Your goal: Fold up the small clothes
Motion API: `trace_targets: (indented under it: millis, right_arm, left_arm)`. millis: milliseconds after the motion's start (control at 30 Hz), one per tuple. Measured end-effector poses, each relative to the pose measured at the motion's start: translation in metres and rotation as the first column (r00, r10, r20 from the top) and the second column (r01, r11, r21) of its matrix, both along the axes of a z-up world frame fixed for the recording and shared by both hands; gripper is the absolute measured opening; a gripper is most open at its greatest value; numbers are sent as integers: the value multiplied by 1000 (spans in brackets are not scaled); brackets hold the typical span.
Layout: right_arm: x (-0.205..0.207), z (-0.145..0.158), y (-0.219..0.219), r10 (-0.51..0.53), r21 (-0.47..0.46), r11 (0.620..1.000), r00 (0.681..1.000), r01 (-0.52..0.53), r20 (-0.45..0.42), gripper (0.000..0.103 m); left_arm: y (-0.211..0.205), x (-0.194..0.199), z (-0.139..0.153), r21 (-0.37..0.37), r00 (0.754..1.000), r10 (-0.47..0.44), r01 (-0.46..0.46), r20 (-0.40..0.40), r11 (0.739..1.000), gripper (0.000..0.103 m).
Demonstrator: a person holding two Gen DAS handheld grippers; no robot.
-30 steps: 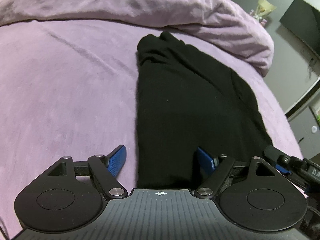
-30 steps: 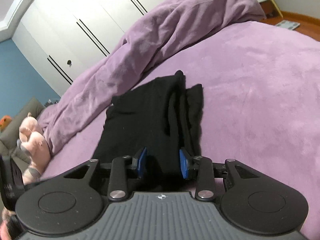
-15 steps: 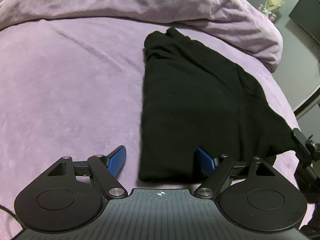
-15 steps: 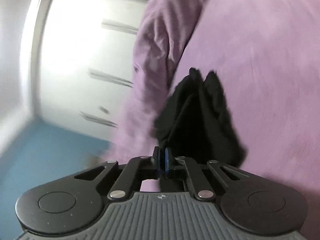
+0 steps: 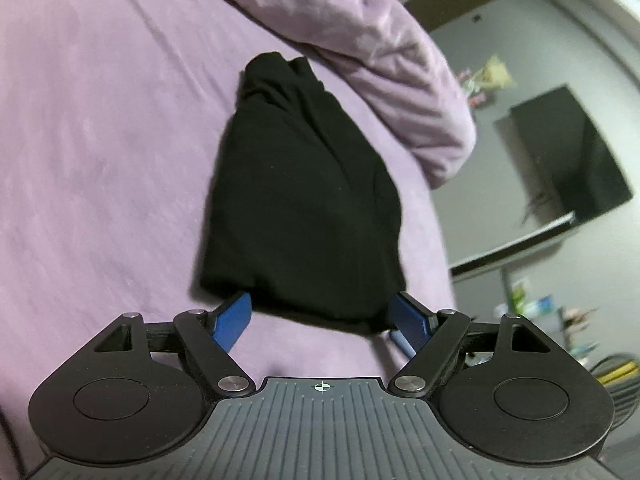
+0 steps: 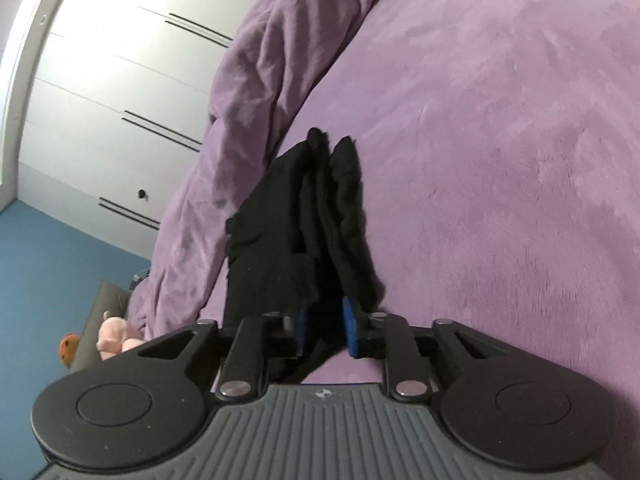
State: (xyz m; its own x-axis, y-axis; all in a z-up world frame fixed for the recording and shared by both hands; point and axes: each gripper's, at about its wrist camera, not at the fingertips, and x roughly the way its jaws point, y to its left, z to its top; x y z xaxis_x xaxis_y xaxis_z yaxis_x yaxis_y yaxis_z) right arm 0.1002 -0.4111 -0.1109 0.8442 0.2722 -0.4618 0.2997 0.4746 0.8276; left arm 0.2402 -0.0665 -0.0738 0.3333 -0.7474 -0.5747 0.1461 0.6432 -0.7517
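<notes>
A black garment (image 5: 300, 196) lies folded lengthwise on the purple bed (image 5: 100, 160). My left gripper (image 5: 322, 318) is open, its blue fingers either side of the garment's near edge, holding nothing. In the right wrist view the same garment (image 6: 304, 220) runs away from my right gripper (image 6: 326, 326). Its blue pads stand partly apart with black cloth between them. The cloth hangs down below the jaws.
A bunched purple duvet (image 5: 380, 52) lies along the far side of the garment. A dark TV (image 5: 572, 156) and a shelf stand beyond the bed's right edge. White wardrobe doors (image 6: 112, 92) and a pink plush toy (image 6: 116, 334) are to the left.
The right gripper closed on the garment's edge, lifted it, and its jaws now stand wider. The garment's right side has been drawn in, narrowing it. The left gripper stayed open.
</notes>
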Motion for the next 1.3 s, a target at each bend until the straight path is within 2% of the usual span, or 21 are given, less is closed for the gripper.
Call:
trace_targets:
  millis: [100, 167, 267, 400, 500, 567, 600, 633, 667, 700, 767, 800, 833, 867, 900, 933, 1033, 1100, 1133, 1200, 1300]
  right_arm:
    - [1, -4, 2, 8, 71, 997, 1000, -10, 24, 27]
    - [4, -5, 8, 13, 101, 995, 1000, -15, 26, 27]
    - [10, -6, 17, 18, 82, 996, 1000, -20, 22, 28]
    - [16, -9, 17, -44, 100, 994, 998, 39, 46, 30]
    - [22, -10, 17, -84, 74, 994, 996, 82, 24, 30]
    - [28, -7, 21, -86, 1, 996, 996, 86, -37, 19]
    - [30, -6, 22, -85, -11, 996, 996, 85, -41, 17]
    - [32, -4, 23, -81, -14, 997, 996, 80, -40, 9]
    - [32, -3, 23, -71, 1, 997, 997, 71, -25, 8]
    - [30, -5, 20, -71, 79, 994, 997, 69, 15, 8]
    - [23, -18, 11, -103, 319, 946, 988, 61, 117, 8]
    - [19, -22, 7, -124, 370, 927, 983, 67, 133, 8]
    - [19, -21, 5, -117, 320, 944, 988, 80, 99, 8]
    - [22, -13, 7, -82, 146, 986, 997, 80, 4, 8]
    - [28, -4, 15, -49, -73, 996, 994, 41, -102, 8]
    - [30, 1, 22, -12, -169, 986, 994, -7, -108, 8]
    - [26, 15, 20, 13, -212, 977, 995, -35, -103, 13]
    - [20, 29, 10, -39, -292, 956, 992, 4, -116, 23]
    - [19, 33, 5, -63, -336, 942, 989, 15, -131, 32]
    - [23, 44, 1, -95, -425, 904, 989, 37, -117, 32]
    - [56, 55, 6, -12, -441, 897, 997, -23, -78, 32]
  left_arm:
    - [-3, 3, -11, 7, 998, 48, -48, -30, 999, 83]
    - [-9, 7, -20, -22, 996, 58, -60, -72, 998, 82]
    - [-16, 14, -29, -26, 993, 81, -84, -89, 996, 82]
    - [-20, 22, -30, -12, 988, 127, -129, -84, 992, 82]
    - [-16, 26, -28, -60, 984, 155, -160, -90, 985, 82]
    - [-15, 30, -29, -35, 982, 168, -171, -91, 985, 82]
    - [-15, 32, -31, -20, 981, 171, -173, -98, 985, 82]
    - [-15, 33, -32, -11, 980, 171, -173, -102, 985, 79]
    - [-13, 34, -32, -9, 980, 172, -174, -98, 985, 76]
    - [-10, 33, -30, -11, 980, 180, -181, -81, 983, 74]
    - [-3, 32, -23, -1, 978, 204, -204, -33, 979, 73]
    - [0, 32, -20, 8, 978, 207, -206, -10, 978, 73]
    - [2, 32, -18, 27, 981, 194, -194, 9, 981, 72]
    - [3, 33, -19, 46, 985, 173, -174, 12, 984, 72]
    - [2, 34, -20, 77, 988, 151, -151, 1, 986, 71]
    - [1, 36, -23, 110, 991, 131, -128, -20, 986, 70]
    - [5, 34, -17, 160, 998, 60, -58, -5, 985, 69]
    - [10, 33, -10, 214, 1000, 27, -28, 7, 976, 79]
    - [15, 32, -4, 266, 999, 28, -34, 28, 963, 85]
    - [25, 32, 5, 305, 995, 34, -62, 96, 950, 85]
    - [26, 49, 13, 309, 986, 87, -127, 141, 942, 85]
